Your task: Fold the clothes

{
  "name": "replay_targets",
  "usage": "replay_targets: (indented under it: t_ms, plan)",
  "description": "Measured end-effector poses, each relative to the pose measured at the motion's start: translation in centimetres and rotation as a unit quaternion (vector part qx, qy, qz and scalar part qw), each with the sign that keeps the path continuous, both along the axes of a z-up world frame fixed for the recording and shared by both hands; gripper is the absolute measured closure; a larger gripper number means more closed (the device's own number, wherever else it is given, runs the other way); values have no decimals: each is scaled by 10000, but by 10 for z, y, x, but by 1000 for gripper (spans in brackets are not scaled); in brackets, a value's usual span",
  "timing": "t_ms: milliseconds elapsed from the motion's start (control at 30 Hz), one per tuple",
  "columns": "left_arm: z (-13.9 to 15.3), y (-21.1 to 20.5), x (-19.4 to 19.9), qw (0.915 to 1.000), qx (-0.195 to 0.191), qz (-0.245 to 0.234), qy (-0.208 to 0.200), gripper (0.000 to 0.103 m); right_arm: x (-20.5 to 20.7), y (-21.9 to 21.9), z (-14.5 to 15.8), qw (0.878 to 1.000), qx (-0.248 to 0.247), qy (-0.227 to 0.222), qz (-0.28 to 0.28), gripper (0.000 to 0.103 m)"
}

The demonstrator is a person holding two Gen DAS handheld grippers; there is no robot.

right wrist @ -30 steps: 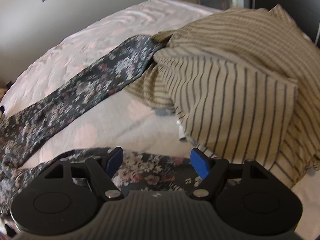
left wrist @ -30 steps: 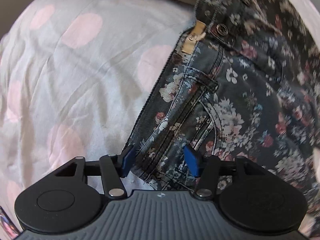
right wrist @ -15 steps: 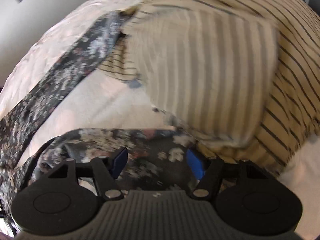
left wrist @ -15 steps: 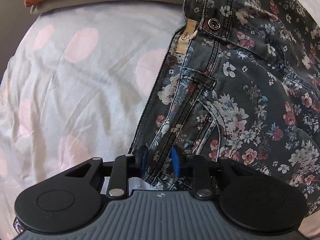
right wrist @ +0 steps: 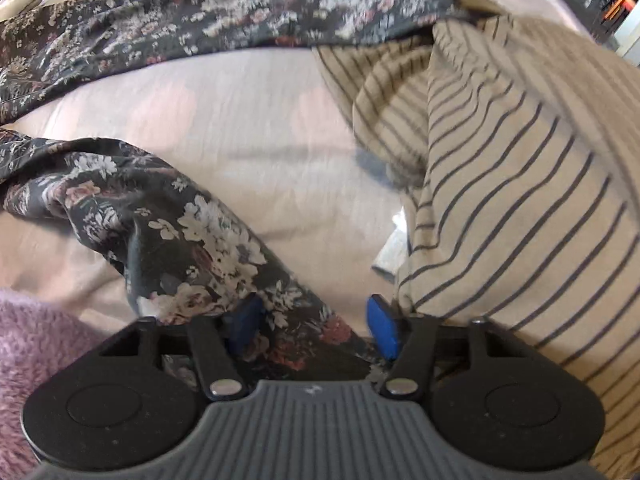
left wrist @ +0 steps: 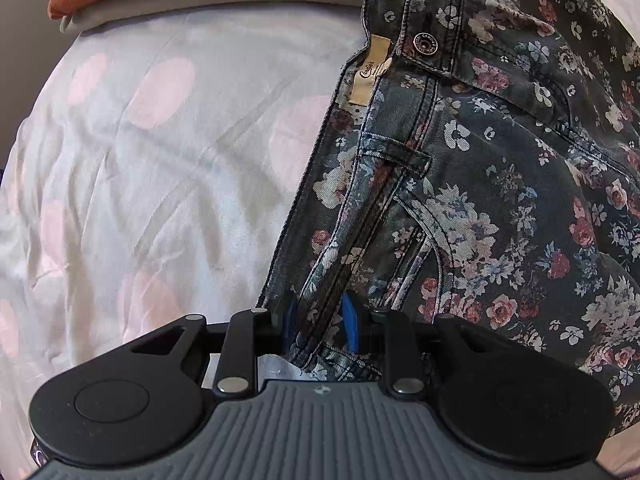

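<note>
— Where are the jeans (left wrist: 500, 200)?

— On the bed (left wrist: 160, 200). My left gripper (left wrist: 318, 322) pinches the waistband so it lifts flat; my right gripper (right wrist: 312, 326) is spread around a leg, not yet closed.

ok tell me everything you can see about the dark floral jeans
The dark floral denim jeans are charcoal with white, pink and blue flowers, contrast stitching, a metal waist button and a cream brand label. They lie on the pink-dotted white bedsheet. The left gripper is shut on the waistband edge. In the right wrist view one leg passes between the open right gripper's fingers, the other runs under the tan striped garment.
</note>
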State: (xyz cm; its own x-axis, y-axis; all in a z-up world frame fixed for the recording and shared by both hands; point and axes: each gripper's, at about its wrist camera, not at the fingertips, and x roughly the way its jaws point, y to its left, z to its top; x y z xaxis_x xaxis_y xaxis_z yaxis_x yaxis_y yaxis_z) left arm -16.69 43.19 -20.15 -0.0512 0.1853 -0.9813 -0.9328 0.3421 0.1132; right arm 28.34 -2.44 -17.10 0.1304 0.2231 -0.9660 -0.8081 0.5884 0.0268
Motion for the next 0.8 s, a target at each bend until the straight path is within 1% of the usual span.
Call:
replay_targets:
  t_ms: [33, 67, 133, 200, 300, 367, 433, 500, 533, 567, 633, 667, 733, 800]
  plan:
    - [0, -1, 0, 10000, 2, -1, 0, 81, -1, -1, -3, 10000, 21, 72, -62, 87]
    - [0, -1, 0, 10000, 5, -2, 0, 81, -3, -2, -3, 9999, 35, 66, -90, 88]
    - [0, 5, -3, 10000, 1, -1, -1, 81, -10, -5, 3, 9999, 52, -133, -35, 97]
    - [-1, 6, -3, 10000, -3, 6, 2, 81, -14, -6, 21, 9991, 129, -411, -25, 100]
    - [-2, 5, -3, 10000, -5, 11, 4, 81, -11, -8, 67, 9946, 459, -931, -73, 100]
    - [-2, 5, -4, 10000, -1, 11, -3, 81, -10, -7, 101, 9886, 750, -1301, -72, 101]
    - [-2, 5, -6, 10000, 2, 31, -45, 81, -10, -1, 134, 9788, 1052, -1757, 5, 101]
    - [-1, 4, -8, 9999, 6, 56, -94, 81, -14, 9, 164, 9643, 1368, -2263, 118, 101]
    - [-1, 4, -9, 9999, 8, 71, -122, 81, -18, 14, 176, 9561, 1528, -2496, 176, 101]
    - [0, 4, -11, 9999, 11, 79, -146, 81, -23, 20, 183, 9491, 1578, -2712, 277, 101]
    - [0, 3, -12, 9998, 12, 84, -178, 81, -33, 33, 184, 9393, 1388, -3084, 581, 101]
    - [0, 3, -13, 9998, 9, 85, -188, 81, -37, 37, 175, 9396, 1178, -3132, 715, 101]
    - [-1, 3, -13, 9998, 4, 82, -198, 81, -40, 40, 149, 9446, 780, -3062, 887, 101]
    - [-2, 3, -13, 9998, 0, 68, -191, 81, -40, 36, 121, 9545, 500, -2802, 887, 101]
